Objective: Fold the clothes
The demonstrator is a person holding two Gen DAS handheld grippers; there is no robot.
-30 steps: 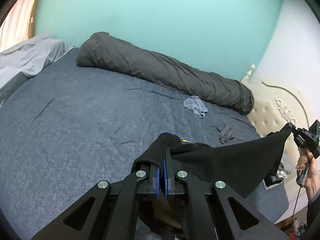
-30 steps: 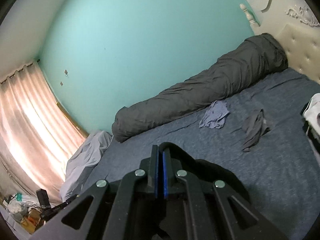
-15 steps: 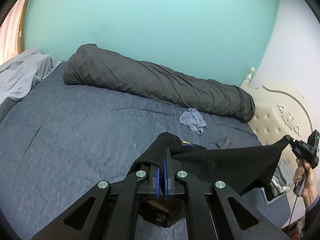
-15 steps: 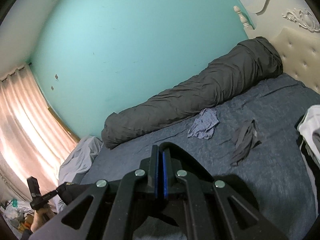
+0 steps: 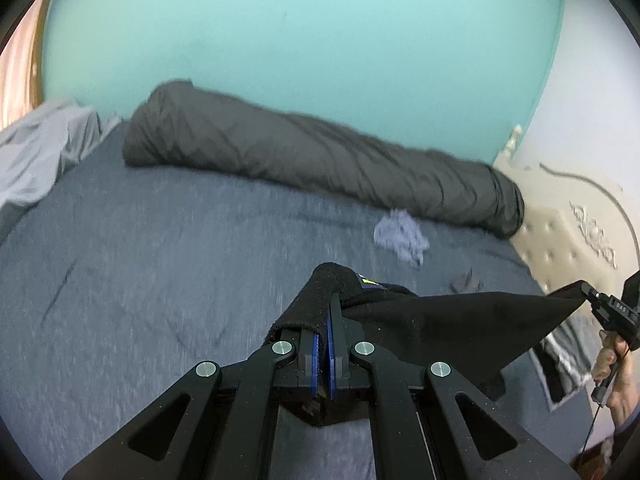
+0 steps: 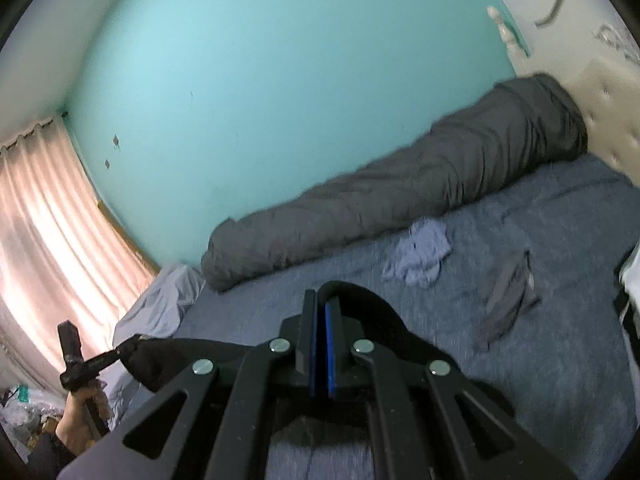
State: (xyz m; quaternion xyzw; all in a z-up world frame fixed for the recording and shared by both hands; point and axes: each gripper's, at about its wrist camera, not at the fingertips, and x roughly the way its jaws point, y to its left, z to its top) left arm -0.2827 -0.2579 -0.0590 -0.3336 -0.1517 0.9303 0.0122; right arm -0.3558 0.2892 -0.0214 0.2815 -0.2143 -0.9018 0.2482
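While both grippers are clamping it, the black garment (image 5: 460, 320) is hanging stretched above the bed (image 5: 140, 260), low in both frames.
Left gripper (image 5: 323, 320) fingers are pinching one bunched corner; right gripper (image 6: 320, 320) fingers are closing on the opposite edge, cloth draping over them. Risk: the taut span is sagging at lower right of the left view, so an uneven pull or a slipping pinch could be dropping a corner and skewing the fold. Left view is showing the right gripper at right edge gripping a cloth tip, plus striped clothing (image 5: 568, 344) below it. Right view is showing the left gripper at lower left, a curtain (image 6: 48, 240) at left, and a grey rag (image 6: 420, 260) and dark sock-like piece (image 6: 508, 296) lying centre-right.
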